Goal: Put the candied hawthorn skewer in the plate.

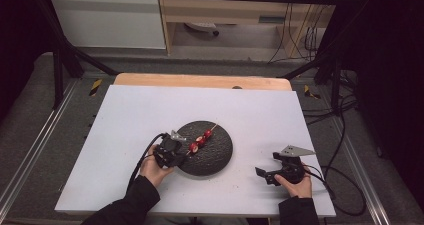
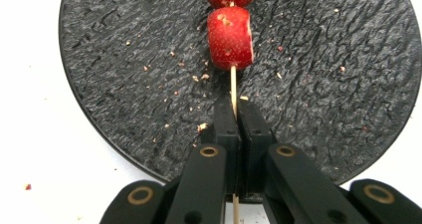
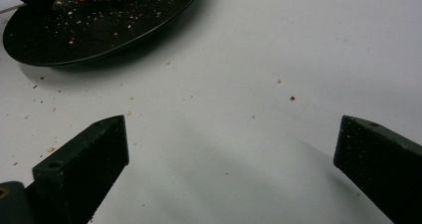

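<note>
Skewer (image 2: pixel 233 87) of red fruit pieces (image 2: pixel 230 37) lies over the black plate (image 2: pixel 124 74), its bare end clamped in the left gripper (image 2: pixel 238 115). Thin, likely brittle stick; soft fruit. Right gripper (image 3: pixel 231 149), beside the plate, gapes empty.

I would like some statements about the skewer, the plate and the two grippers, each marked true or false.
1. The left gripper is shut on the skewer. True.
2. The right gripper holds a fruit piece. False: its jaws stand wide open over the bare white table.
3. The red fruit pieces are threaded on the skewer above the dark plate. True.
4. The plate is white and smooth. False: it is black, rough and strewn with crumbs.
</note>
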